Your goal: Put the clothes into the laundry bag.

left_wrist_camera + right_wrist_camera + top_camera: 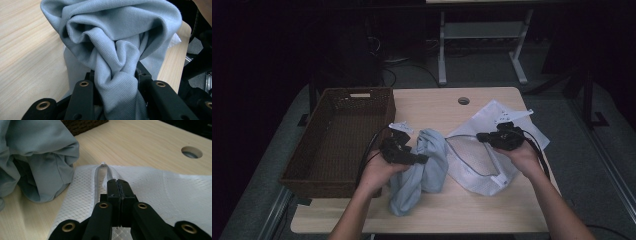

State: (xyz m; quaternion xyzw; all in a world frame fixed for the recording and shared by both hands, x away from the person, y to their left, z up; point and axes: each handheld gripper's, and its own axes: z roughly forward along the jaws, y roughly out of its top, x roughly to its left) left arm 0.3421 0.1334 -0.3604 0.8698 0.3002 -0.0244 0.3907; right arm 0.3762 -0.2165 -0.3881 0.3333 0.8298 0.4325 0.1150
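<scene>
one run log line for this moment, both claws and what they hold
left claw: shut on light blue knit cloth | right claw: shut on white mesh laundry bag edge | brown wicker basket: left on table

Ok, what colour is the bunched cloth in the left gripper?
Pale blue-grey ribbed cloth, clearest in the left gripper view.

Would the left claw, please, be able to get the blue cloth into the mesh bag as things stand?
Probably yes. The left claw grips the cloth right beside the bag, and the right claw pinches the bag's upper edge, lifting the mouth open toward the cloth. Nothing lies between them.
</scene>
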